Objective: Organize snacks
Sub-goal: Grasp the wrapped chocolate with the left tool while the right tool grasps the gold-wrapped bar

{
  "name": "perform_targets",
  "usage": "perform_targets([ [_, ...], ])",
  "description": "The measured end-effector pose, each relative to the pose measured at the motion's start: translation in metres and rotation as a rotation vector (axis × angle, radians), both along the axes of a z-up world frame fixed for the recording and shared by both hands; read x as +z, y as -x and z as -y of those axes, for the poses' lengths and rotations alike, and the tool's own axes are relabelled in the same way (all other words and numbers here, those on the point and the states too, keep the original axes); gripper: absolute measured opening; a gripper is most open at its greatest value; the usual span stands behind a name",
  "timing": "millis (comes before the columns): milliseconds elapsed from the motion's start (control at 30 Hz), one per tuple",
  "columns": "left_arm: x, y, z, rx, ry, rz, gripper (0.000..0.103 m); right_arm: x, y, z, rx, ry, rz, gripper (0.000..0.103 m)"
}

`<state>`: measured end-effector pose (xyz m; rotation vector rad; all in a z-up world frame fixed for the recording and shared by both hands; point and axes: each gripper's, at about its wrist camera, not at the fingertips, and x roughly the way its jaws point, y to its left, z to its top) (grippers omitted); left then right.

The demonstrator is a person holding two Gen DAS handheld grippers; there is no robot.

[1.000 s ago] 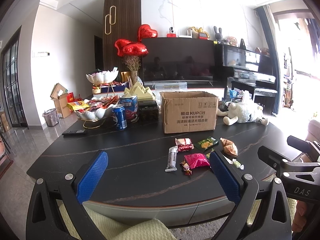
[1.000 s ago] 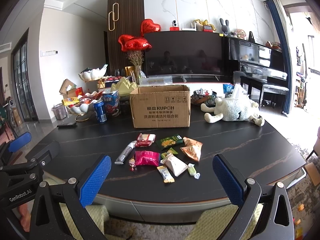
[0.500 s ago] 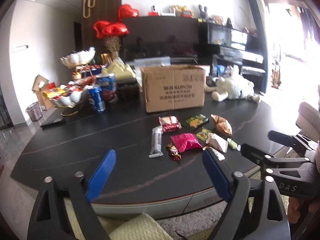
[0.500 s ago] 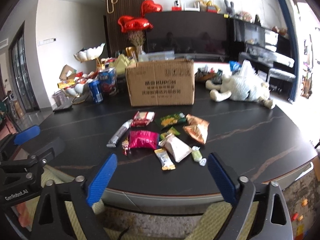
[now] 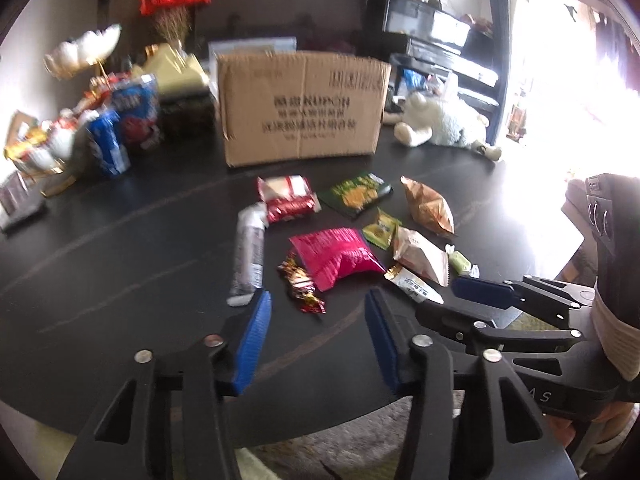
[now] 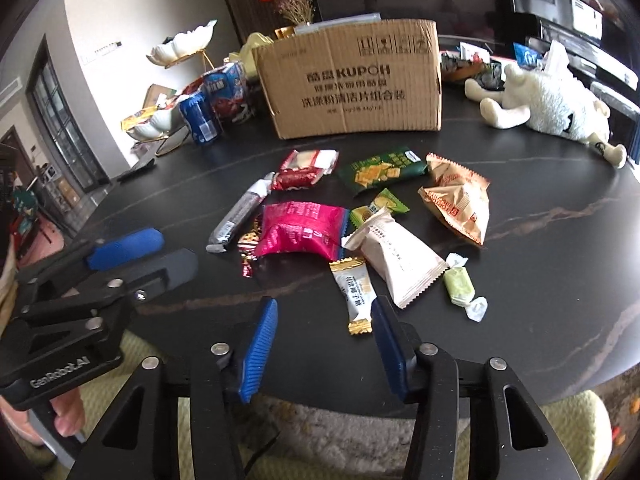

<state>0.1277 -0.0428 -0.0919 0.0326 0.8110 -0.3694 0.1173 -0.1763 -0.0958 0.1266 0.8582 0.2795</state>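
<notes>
Snacks (image 6: 304, 232) scattered on table (image 6: 540, 280) — seemingly untouched.

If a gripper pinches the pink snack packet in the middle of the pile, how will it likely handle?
The pink snack packet looks puffed with air, so it is probably light and would dent under the pads. Its glossy film may be slippery. Its corner lies against the foil candy, which could get nudged.

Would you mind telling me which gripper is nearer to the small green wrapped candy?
The right. The right gripper hovers just left of the green candy, near the table edge. The left gripper hovers further left, beyond the pink packet.
</notes>
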Motion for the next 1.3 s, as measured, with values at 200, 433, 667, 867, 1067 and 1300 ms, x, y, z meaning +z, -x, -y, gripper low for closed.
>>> perform_targets([
  [200, -0.013, -0.017, 0.003, -0.012, 0.026, -0.046, 0.032, -0.006, -0.014, 0.002, 0.0, -0.003, -0.012, 0.044],
  [433, -0.023, -0.032, 0.003, -0.003, 0.009, -0.061, 0.024, -0.014, -0.027, 0.006, -0.012, 0.001, -0.032, 0.037],
  [667, -0.031, -0.044, 0.002, 0.019, -0.017, -0.073, 0.023, -0.019, -0.036, 0.006, -0.011, 0.005, -0.036, 0.031],
  [867, -0.038, -0.051, 0.003, 0.025, -0.026, -0.082, 0.023, -0.022, -0.039, 0.004, -0.004, 0.009, -0.042, 0.027],
  [1067, -0.042, -0.054, 0.002, 0.033, -0.022, -0.091, 0.022, -0.026, -0.04, 0.002, 0.004, 0.016, -0.048, 0.022],
  [1300, -0.038, -0.049, 0.0, 0.032, -0.009, -0.096, 0.021, -0.023, -0.037, -0.001, 0.014, 0.012, -0.035, 0.012],
])
